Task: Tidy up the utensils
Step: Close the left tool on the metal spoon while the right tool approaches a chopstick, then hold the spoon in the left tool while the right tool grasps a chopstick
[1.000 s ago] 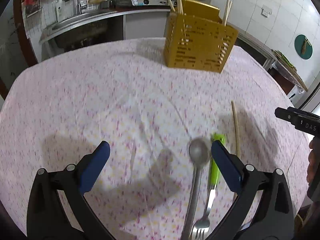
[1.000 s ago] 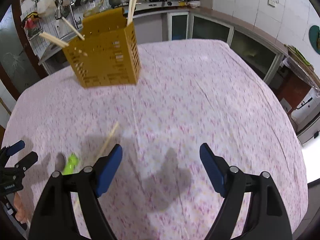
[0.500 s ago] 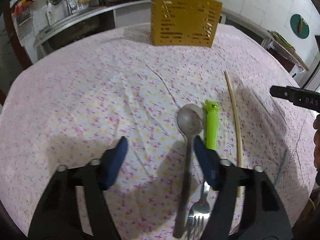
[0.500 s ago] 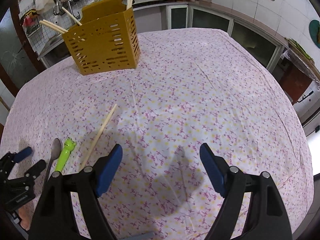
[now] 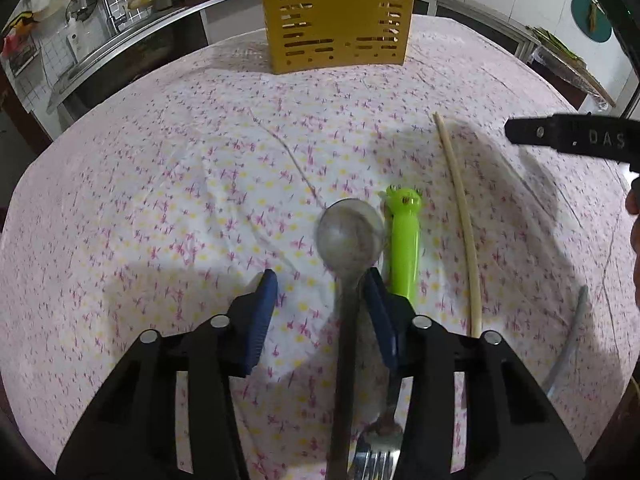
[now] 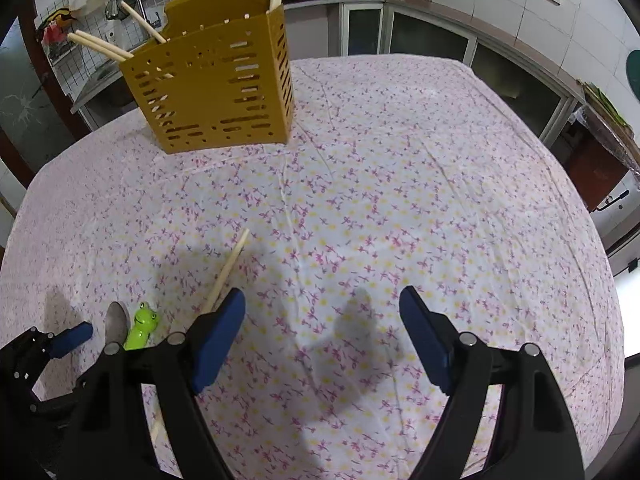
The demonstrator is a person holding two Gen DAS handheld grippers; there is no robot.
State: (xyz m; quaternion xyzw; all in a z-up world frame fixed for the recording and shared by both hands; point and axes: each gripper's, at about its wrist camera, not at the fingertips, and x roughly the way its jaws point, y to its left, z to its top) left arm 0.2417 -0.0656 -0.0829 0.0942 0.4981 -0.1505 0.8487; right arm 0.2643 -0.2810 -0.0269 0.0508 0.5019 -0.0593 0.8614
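A metal spoon [image 5: 350, 236] lies on the flowered tablecloth, bowl away from me. My left gripper [image 5: 320, 292] is open and low over it, its jaws either side of the spoon's handle, the right pad [image 5: 374, 304] close against it. Beside the spoon lie a green frog-handled fork [image 5: 404, 248] and a single chopstick [image 5: 460, 208]. A yellow slotted utensil basket [image 5: 336, 16] stands at the far side; in the right wrist view the basket [image 6: 212, 92] holds several chopsticks. My right gripper [image 6: 322, 324] is open and empty above the cloth, right of the chopstick [image 6: 228, 272].
A grey utensil handle [image 5: 572, 332] lies near the table's right edge. The table edge curves round on all sides. A kitchen counter with sink and pots runs behind the table.
My left gripper has moved forward and down over the spoon and its jaws have narrowed around the handle. My right gripper has dropped a little and stays open.
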